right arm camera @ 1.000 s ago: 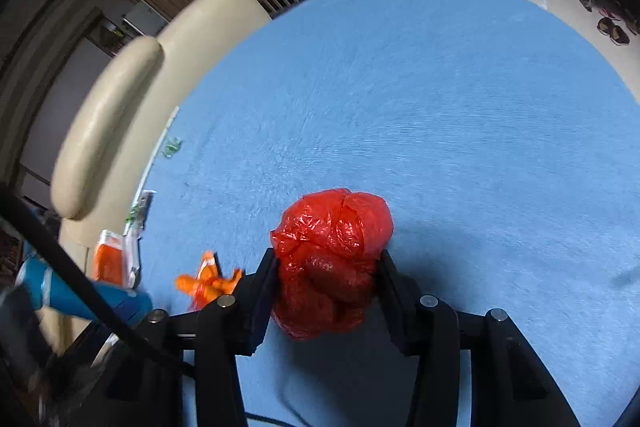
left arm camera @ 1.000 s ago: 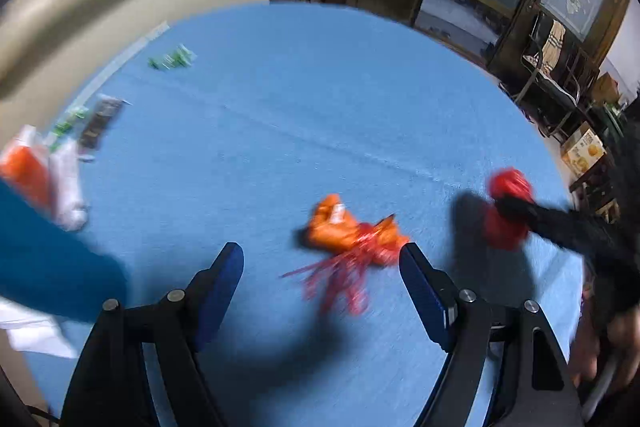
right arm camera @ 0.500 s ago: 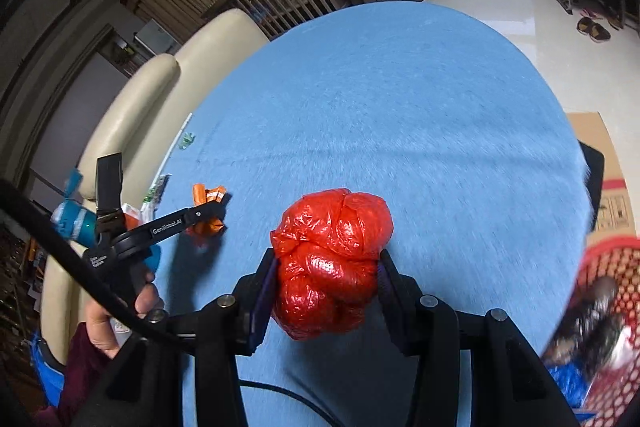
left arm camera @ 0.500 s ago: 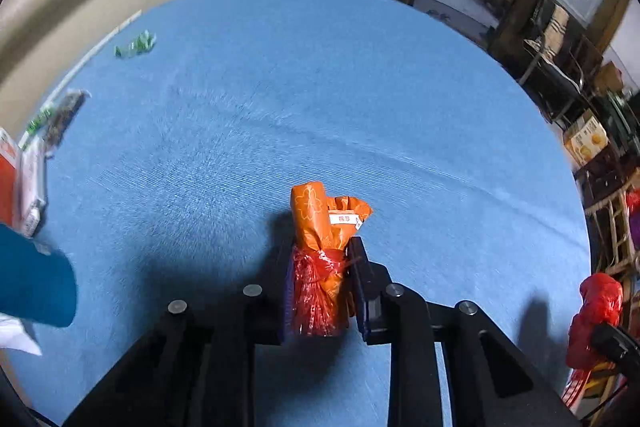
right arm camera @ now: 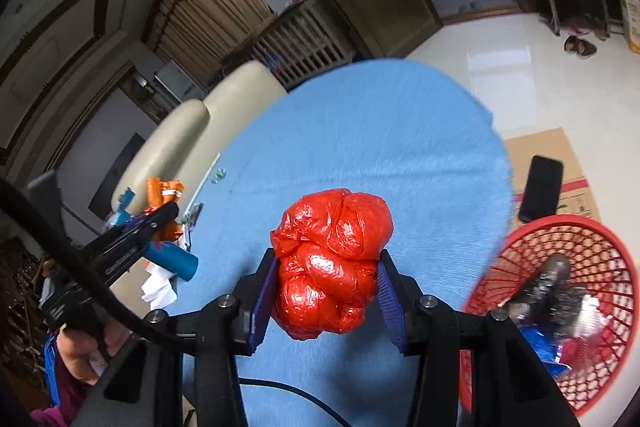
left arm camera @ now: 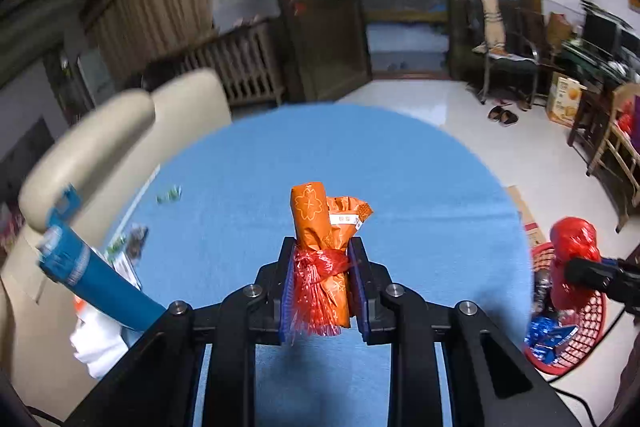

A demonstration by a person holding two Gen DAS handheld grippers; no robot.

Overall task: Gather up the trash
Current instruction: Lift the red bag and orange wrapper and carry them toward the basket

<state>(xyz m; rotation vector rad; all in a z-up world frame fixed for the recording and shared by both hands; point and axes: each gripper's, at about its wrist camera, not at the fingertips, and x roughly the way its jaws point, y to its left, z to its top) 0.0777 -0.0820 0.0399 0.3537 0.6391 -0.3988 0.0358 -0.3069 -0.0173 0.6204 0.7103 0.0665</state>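
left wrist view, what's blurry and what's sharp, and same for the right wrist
Left wrist view: the orange wrapper in the left tongs is sharp; the blue tube and beige chair at the left smear. Right wrist view: the red bag is crisp with glare spots; the red basket contents blur.

An orange wrapper bundle (tied with red plastic strips) stands upright, clamped between fingers above the blue table. The crumpled red plastic bag is likewise clamped aloft, a red basket at its 3 o'clock.
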